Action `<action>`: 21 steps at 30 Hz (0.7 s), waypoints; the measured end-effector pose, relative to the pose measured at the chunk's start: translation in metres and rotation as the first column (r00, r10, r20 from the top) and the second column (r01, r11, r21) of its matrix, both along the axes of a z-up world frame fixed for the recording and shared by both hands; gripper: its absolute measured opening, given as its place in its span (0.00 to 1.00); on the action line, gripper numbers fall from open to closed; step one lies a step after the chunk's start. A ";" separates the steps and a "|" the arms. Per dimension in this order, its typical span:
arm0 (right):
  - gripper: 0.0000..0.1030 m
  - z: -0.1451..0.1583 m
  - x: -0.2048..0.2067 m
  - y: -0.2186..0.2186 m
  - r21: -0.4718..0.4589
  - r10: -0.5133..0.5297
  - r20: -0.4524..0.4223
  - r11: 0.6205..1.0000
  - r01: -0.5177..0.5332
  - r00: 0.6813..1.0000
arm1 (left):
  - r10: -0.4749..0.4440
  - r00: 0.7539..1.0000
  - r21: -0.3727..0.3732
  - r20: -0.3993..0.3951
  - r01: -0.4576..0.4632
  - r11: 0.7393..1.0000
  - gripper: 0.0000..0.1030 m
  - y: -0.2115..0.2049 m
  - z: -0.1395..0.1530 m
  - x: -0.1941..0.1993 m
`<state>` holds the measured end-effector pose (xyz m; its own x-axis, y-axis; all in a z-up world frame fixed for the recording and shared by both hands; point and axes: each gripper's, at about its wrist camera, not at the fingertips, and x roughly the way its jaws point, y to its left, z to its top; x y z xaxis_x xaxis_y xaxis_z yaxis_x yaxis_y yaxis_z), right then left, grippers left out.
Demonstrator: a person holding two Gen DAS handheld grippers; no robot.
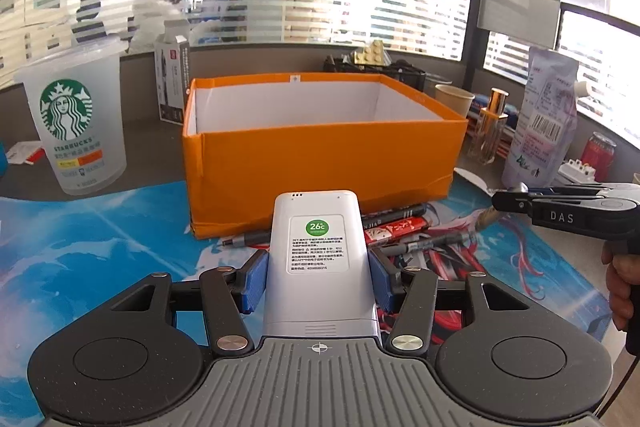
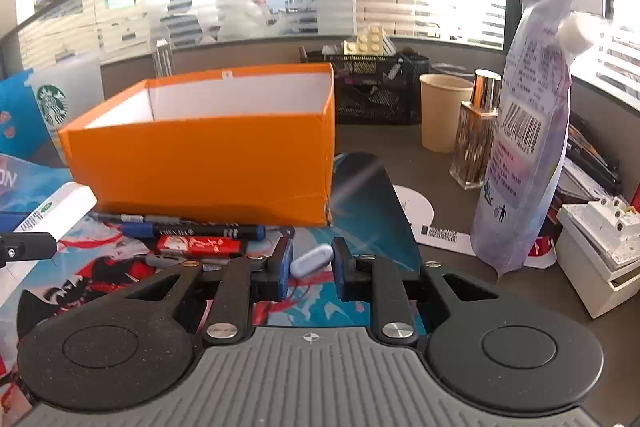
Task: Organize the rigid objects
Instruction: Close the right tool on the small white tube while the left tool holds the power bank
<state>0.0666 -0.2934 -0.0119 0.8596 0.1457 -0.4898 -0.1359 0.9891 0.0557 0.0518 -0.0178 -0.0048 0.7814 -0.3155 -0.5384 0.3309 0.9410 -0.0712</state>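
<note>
The left claw [image 1: 318, 277] is gripping a white rectangular plastic remote control [image 1: 318, 259] between its blue pads, just in front of the open orange cardboard box [image 1: 320, 159]; the right claw [image 2: 310, 265] is sitting partly open around a small silver-blue oval case [image 2: 311, 260] lying on the tabletop's printed mat [image 2: 368, 203], beside several marker pens [image 2: 192, 229].

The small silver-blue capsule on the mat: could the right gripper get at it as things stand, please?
Probably yes. The capsule lies on the mat just ahead of the right gripper, in line with the gap between its open fingers, and nothing stands between them.
</note>
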 end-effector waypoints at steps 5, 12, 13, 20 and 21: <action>0.10 0.008 -0.004 0.005 0.002 0.014 0.025 1.000 -0.014 1.000 | 0.000 1.000 -0.005 0.019 0.001 1.000 0.50 0.002 0.007 -0.004; 0.09 0.012 -0.007 0.007 0.008 0.019 0.042 1.000 -0.019 0.999 | 0.006 1.000 -0.026 0.024 -0.005 1.000 0.49 0.009 0.011 -0.005; 0.09 0.012 -0.006 0.007 0.007 0.021 0.041 1.000 -0.021 0.999 | 0.009 1.000 -0.027 0.022 -0.008 1.000 0.49 0.010 0.010 -0.004; 0.09 -0.003 0.004 0.013 -0.025 0.029 -0.013 0.999 -0.029 0.999 | 0.021 1.000 -0.039 -0.006 -0.021 0.999 0.49 0.014 0.002 0.000; 0.13 -0.007 0.006 0.013 -0.032 0.027 -0.020 0.999 -0.027 0.999 | 0.021 1.000 -0.038 -0.005 -0.021 0.999 0.49 0.015 0.002 0.000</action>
